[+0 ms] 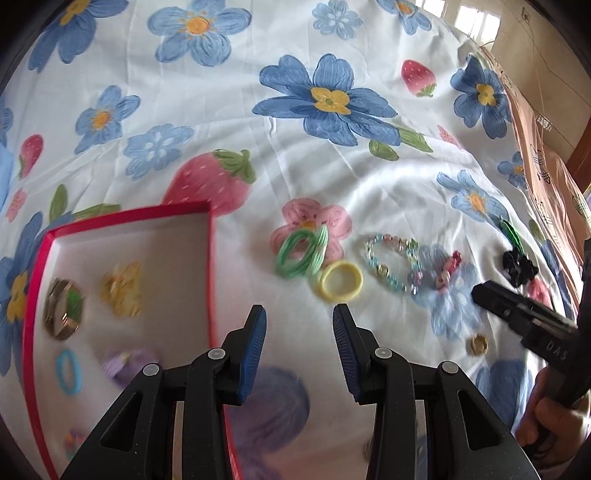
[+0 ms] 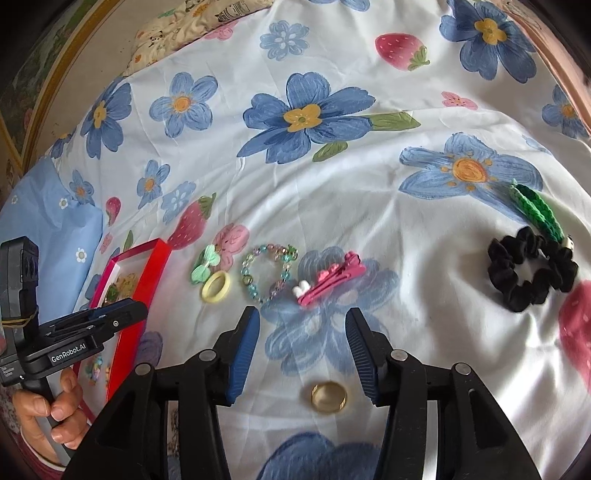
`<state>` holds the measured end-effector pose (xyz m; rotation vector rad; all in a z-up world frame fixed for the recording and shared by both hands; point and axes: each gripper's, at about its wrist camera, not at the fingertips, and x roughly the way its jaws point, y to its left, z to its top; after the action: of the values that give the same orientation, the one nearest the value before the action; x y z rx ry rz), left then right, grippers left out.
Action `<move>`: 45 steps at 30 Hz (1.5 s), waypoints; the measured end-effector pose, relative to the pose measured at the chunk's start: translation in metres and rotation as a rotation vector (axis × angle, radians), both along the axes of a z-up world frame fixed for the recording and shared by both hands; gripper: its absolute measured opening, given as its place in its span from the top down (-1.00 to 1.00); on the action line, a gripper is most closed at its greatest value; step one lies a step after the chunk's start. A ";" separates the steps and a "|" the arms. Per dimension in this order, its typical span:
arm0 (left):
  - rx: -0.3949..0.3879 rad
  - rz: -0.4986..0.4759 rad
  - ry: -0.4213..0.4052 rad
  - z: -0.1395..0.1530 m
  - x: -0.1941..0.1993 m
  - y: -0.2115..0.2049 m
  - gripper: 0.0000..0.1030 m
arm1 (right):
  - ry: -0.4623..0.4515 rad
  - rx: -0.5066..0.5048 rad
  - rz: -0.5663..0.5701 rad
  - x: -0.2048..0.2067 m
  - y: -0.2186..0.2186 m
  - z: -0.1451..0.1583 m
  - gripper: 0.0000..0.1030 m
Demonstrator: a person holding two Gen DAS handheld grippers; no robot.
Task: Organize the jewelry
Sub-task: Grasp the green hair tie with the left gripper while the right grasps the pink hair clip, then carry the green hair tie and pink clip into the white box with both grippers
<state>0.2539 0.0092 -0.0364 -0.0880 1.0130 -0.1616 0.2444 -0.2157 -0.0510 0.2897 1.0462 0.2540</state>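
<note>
A red-rimmed box (image 1: 129, 218) with a white inside lies at the left and holds several small pieces. It also shows in the right wrist view (image 2: 144, 266). My left gripper (image 1: 299, 314) is open and empty beside the box's right wall. On the sheet lie green hair ties (image 1: 301, 253), a yellow hair tie (image 1: 341, 281), a bead bracelet (image 1: 393, 264) and a pink clip (image 2: 330, 282). A gold ring (image 2: 328, 397) lies between the open jaws of my right gripper (image 2: 303, 319), which holds nothing.
A black scrunchie (image 2: 530, 273) and a green knitted piece (image 2: 535, 210) lie at the right. The floral bedsheet (image 2: 332, 184) covers the bed. A pillow (image 2: 177, 22) lies at the far edge. A brown cloth (image 1: 543, 155) borders the right side.
</note>
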 end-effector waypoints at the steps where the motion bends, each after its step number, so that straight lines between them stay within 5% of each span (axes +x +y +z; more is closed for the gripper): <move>1: 0.000 0.000 0.005 -0.002 0.007 -0.002 0.27 | 0.016 0.005 0.001 0.005 0.001 -0.004 0.02; 12: 0.049 0.001 0.094 -0.041 0.081 -0.025 0.27 | 0.078 0.017 -0.038 0.039 -0.002 -0.032 0.07; 15: 0.064 -0.006 0.115 -0.052 0.090 -0.029 0.42 | 0.069 -0.029 -0.034 0.045 0.000 -0.034 0.52; 17: 0.050 -0.015 0.120 -0.054 0.093 -0.030 0.69 | 0.068 -0.043 -0.025 0.045 0.000 -0.035 0.77; 19: 0.051 -0.021 0.102 -0.052 0.091 -0.032 0.75 | 0.055 -0.048 -0.020 0.043 0.000 -0.034 0.78; 45: -0.139 0.016 -0.062 0.024 -0.084 0.031 0.78 | -0.043 0.056 0.156 -0.031 0.054 0.023 0.78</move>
<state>0.1696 0.0400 -0.0129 -0.2168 0.9380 -0.2191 0.2138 -0.1619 -0.0281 0.2523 1.0215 0.4287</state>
